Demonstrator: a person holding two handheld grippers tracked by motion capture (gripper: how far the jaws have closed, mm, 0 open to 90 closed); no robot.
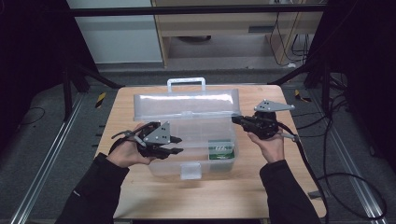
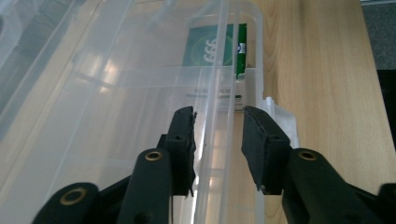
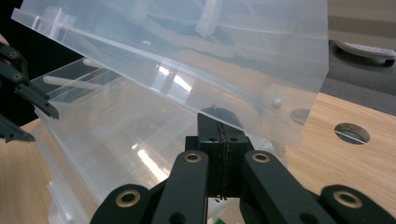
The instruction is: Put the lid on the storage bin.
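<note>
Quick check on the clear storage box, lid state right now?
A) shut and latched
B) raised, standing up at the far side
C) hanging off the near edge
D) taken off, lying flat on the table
B: in the high view the lid stands up behind the open clear box, handle on top; a green pack lies inside, at the person's right end of it.
</note>
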